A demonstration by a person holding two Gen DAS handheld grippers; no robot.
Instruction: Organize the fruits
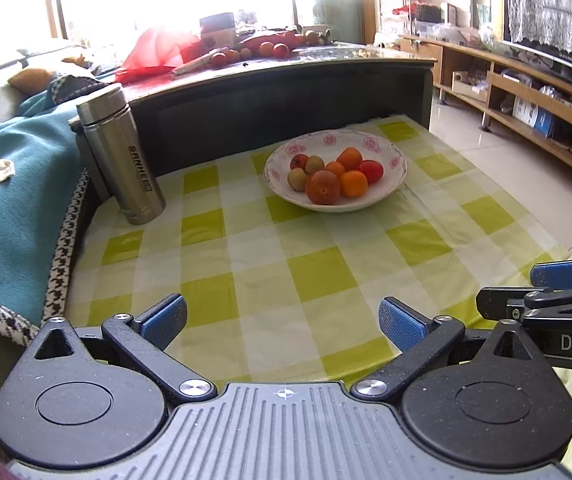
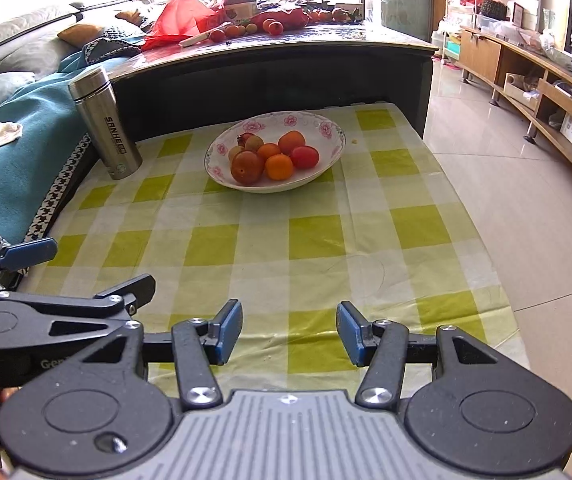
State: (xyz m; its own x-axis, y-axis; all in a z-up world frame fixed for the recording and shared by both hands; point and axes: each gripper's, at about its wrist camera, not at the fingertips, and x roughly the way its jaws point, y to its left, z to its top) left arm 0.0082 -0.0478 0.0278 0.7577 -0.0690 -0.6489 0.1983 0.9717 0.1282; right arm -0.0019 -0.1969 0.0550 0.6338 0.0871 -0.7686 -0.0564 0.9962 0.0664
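A white bowl with pink flowers (image 1: 390,148) (image 2: 326,128) stands at the far end of the green-checked cloth (image 1: 314,272) (image 2: 314,236). It holds several small fruits: a dark red one (image 1: 322,187) (image 2: 247,167), oranges (image 1: 354,183) (image 2: 279,167), a red tomato (image 1: 371,171) (image 2: 304,157) and pale green ones (image 1: 297,179). My left gripper (image 1: 281,322) hovers open over the near cloth, nothing between its blue pads. My right gripper (image 2: 289,332) is open beside it, also with nothing held. Each gripper shows at the edge of the other's view.
A steel flask (image 1: 121,156) (image 2: 105,124) stands at the cloth's far left corner. Behind the bowl rises a dark higher table (image 1: 286,92) (image 2: 286,68) with more fruit and a red bag (image 1: 157,52). A teal-covered sofa (image 1: 17,200) lies left; tiled floor and wooden shelves (image 1: 526,96) lie right.
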